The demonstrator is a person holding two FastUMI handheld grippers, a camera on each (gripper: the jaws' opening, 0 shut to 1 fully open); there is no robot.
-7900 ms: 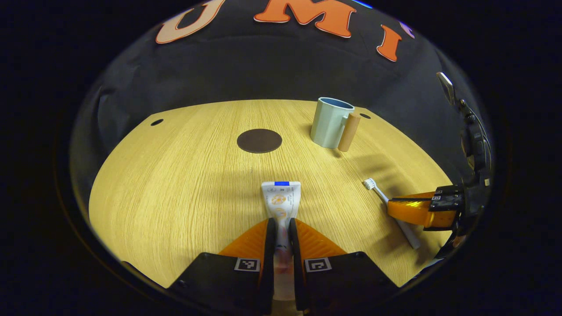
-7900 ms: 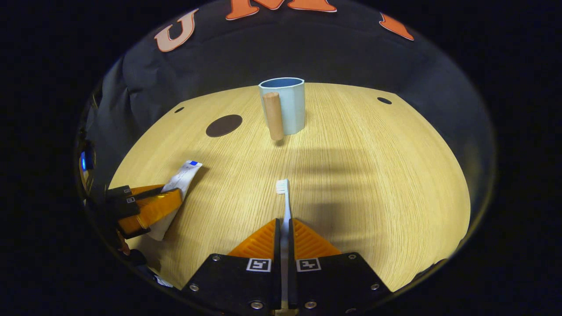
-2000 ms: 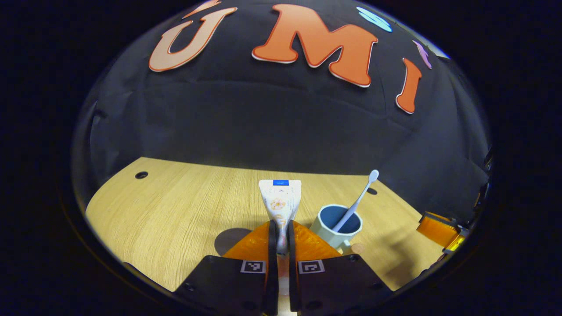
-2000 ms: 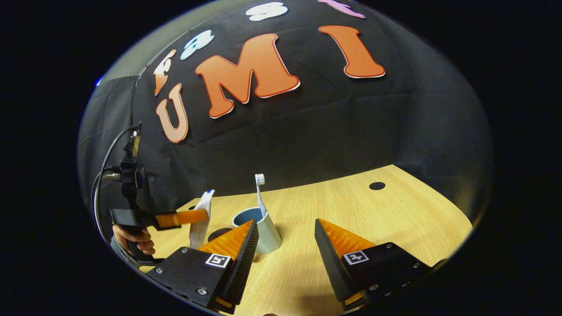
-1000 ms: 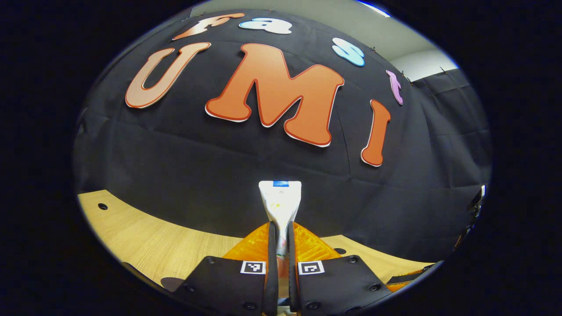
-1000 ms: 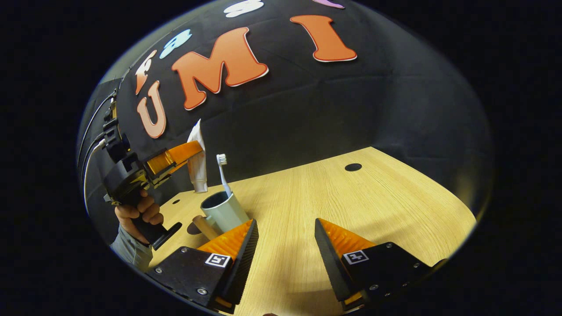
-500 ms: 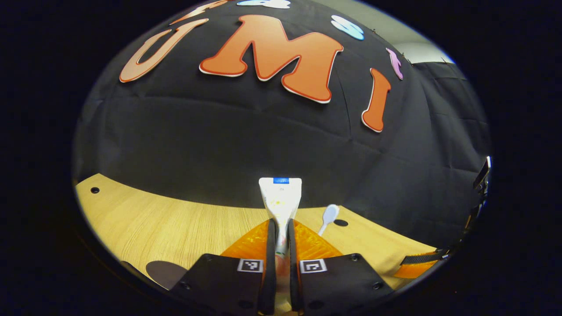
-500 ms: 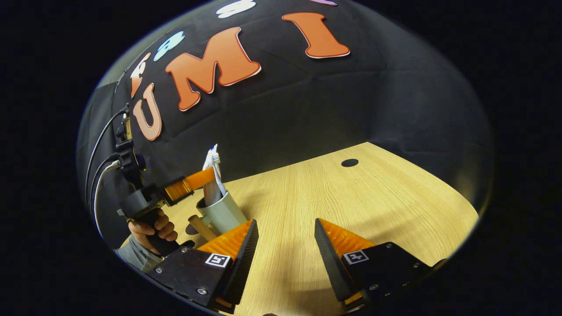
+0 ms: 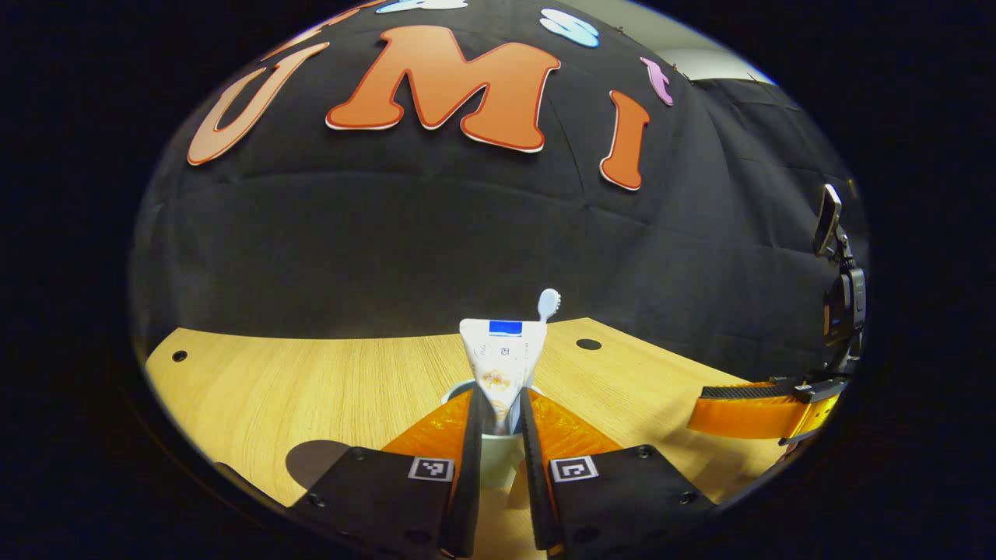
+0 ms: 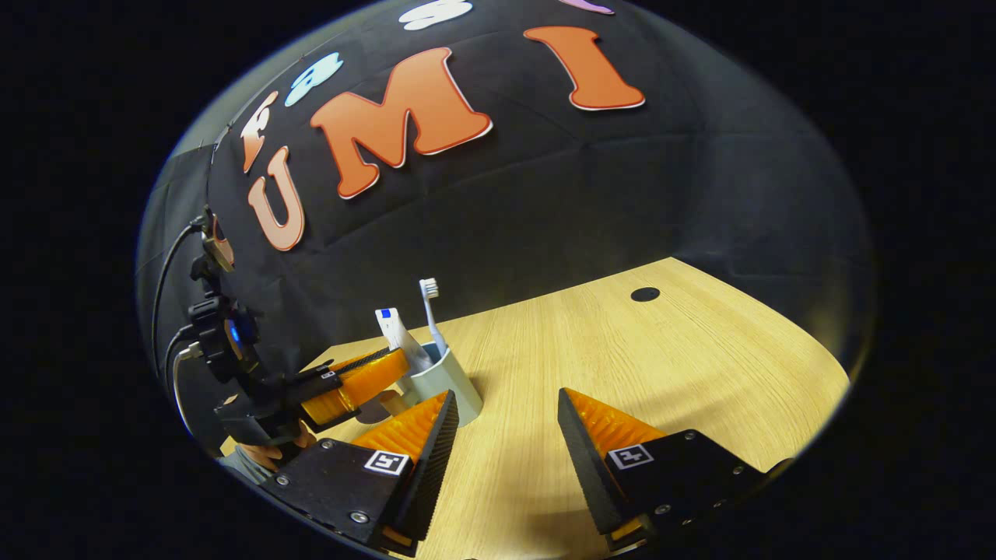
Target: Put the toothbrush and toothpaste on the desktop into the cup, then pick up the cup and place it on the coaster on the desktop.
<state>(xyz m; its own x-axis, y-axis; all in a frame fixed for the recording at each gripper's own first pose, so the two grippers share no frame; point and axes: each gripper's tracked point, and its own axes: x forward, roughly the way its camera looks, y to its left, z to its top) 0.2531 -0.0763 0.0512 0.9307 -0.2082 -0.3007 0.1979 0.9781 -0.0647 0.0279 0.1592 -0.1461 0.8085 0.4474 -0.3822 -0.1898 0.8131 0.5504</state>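
left gripper view: left gripper (image 9: 498,435) parted beside toothpaste (image 9: 502,365) standing in cup (image 9: 498,459); right gripper (image 10: 506,435) wide open over bare desktop (image 10: 661,350).

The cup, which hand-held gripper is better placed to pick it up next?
Probably the left hand-held gripper: open, it straddles the cup holding toothpaste and toothbrush. The right hand-held gripper hangs open beside it.

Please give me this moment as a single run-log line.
toothpaste: in cup | toothbrush: in cup | left gripper: slightly open around tube | right gripper: open, empty | coaster: bare
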